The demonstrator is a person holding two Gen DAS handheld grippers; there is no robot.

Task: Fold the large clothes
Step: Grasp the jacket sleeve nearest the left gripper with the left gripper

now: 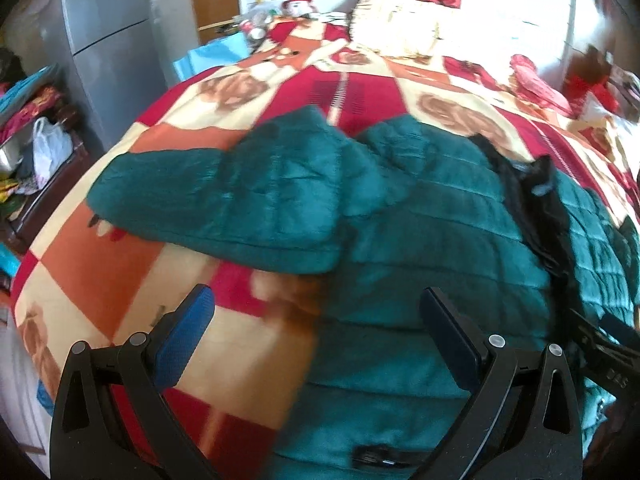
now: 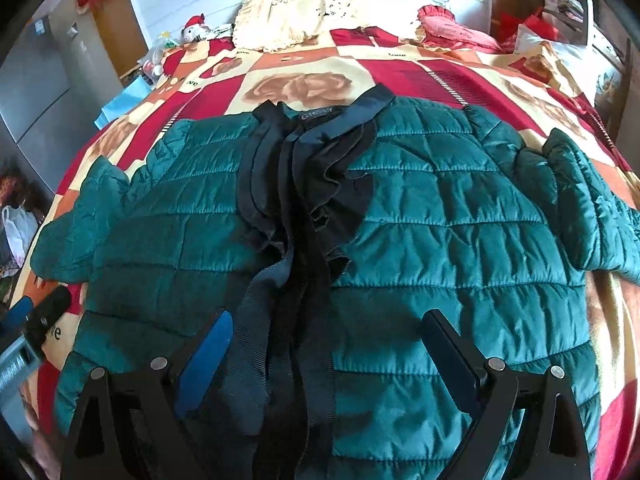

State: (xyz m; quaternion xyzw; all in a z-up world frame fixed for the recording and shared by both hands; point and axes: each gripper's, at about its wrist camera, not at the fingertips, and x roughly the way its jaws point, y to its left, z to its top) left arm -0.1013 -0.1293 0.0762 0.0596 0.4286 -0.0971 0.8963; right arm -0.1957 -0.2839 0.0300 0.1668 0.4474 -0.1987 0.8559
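Green quilted jacket [image 2: 420, 216] lies front-up and spread flat on the patterned bedspread [image 2: 304, 76], collar toward the pillow [image 2: 288, 12], dark ruffled placket [image 2: 304, 200] running down its centre. One sleeve [image 1: 224, 196] extends sideways across the bedspread. Left gripper [image 1: 316, 320] is above the jacket's lower edge, jaws wide apart, holding nothing. Right gripper [image 2: 328, 340] is over the placket, jaws likewise apart and empty

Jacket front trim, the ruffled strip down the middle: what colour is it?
Black, against the teal quilted jacket; the ruffled trim shows best in the right wrist view.
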